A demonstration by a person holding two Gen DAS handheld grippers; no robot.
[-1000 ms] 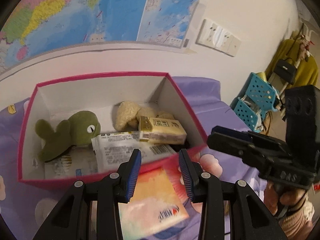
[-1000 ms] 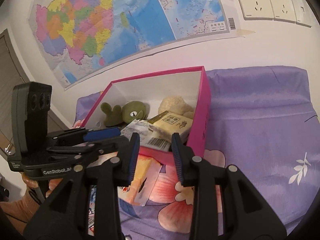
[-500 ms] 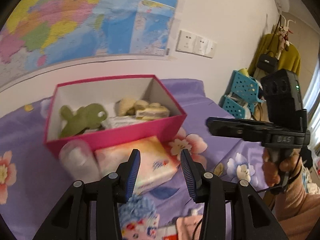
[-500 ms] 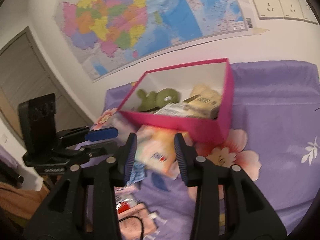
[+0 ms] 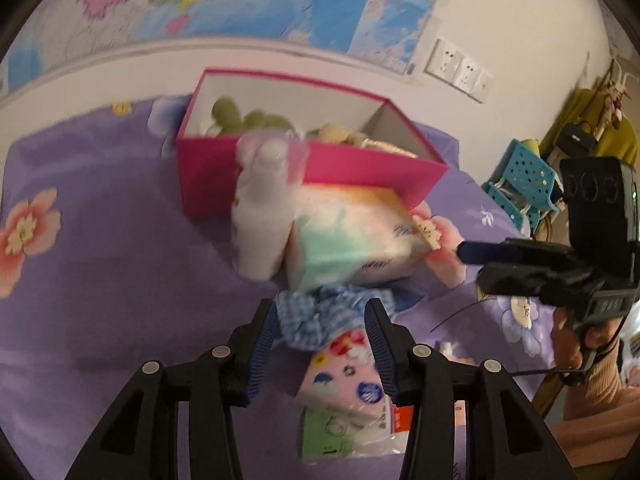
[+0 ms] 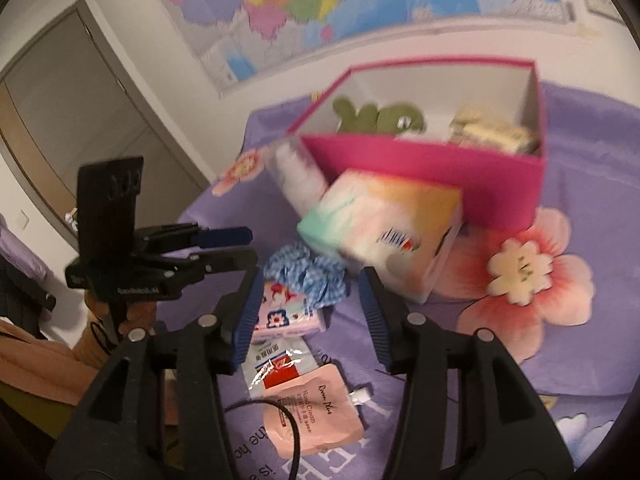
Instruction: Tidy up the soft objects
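The left gripper has its jaws partly apart and opening, with nothing pinched; the crumpled blue-and-white checked cloth scrunchie lies just beyond and between their tips. The right gripper is likewise opening and empty, its jaws framing the same scrunchie and the small pink cartoon-printed tissue packet that the scrunchie partly rests on.

The step in hand looks like picking the next loose soft item off the purple flowered bedspread. To do it well, one gripper should take the scrunchie alone, coming down with the jaws wide enough to straddle the bunched fabric and closing on its thick middle, so the packet beneath is not dragged along.

Nearer than the packet lie a clear sachet with a red label and a salmon-pink cream pouch. Beyond the scrunchie sits a pastel soft pack of tissues, touching a white plastic bottle on its left.

Farthest stands the pink open-topped cardboard box, holding a green plush toy, a cream plush and a yellowish packet.
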